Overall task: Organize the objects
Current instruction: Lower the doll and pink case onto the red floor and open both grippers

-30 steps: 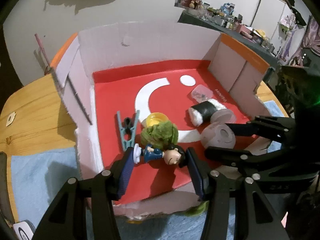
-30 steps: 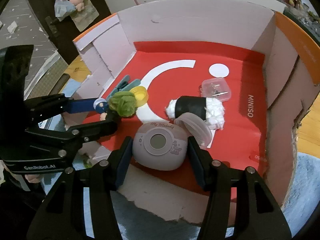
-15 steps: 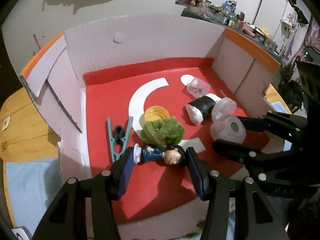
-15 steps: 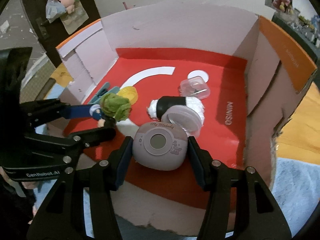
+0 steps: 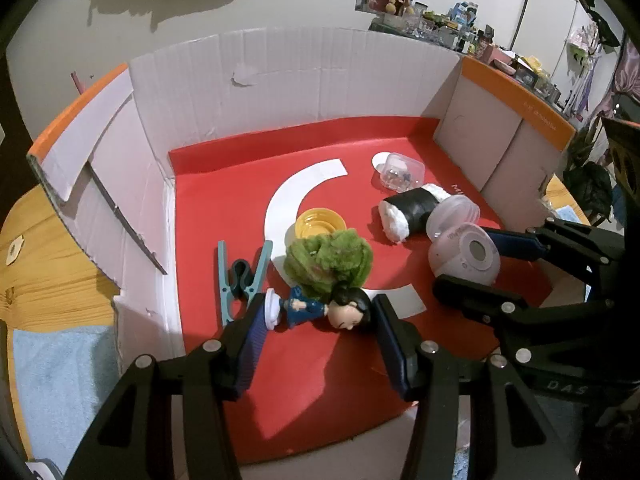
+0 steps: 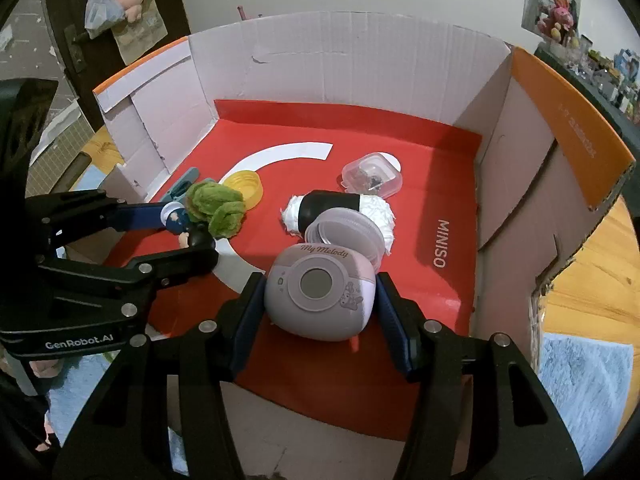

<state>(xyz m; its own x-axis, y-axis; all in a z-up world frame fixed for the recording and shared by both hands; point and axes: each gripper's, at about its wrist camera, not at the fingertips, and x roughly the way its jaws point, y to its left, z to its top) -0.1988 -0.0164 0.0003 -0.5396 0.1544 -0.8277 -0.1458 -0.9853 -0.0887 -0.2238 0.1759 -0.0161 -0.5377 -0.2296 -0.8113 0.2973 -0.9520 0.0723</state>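
My left gripper (image 5: pixel 318 316) is shut on a small doll figure (image 5: pixel 320 312) with black hair and a blue outfit, held sideways just above the red floor of a cardboard box (image 5: pixel 304 80). My right gripper (image 6: pixel 320 300) is shut on a rounded lilac My Melody gadget (image 6: pixel 320 292), low over the box floor at its front right. In the right wrist view the left gripper (image 6: pixel 188 228) shows at the left with the doll (image 6: pixel 178 222). In the left wrist view the right gripper (image 5: pixel 468 264) shows at the right with the gadget (image 5: pixel 466 256).
Inside the box lie a green plush (image 5: pixel 330 260), a yellow lid (image 5: pixel 320 223), a teal clothespin (image 5: pixel 240 280), a black-and-white sushi plush (image 5: pixel 408 212), a clear round lid (image 5: pixel 452 216) and a small clear case (image 5: pixel 398 170). Wooden table (image 5: pixel 44 264) and blue cloth (image 5: pixel 60 380) lie outside.
Both grippers have come forward over the box's near edge and now hang inside it, lower over the red floor. Each keeps its grip on the same object.
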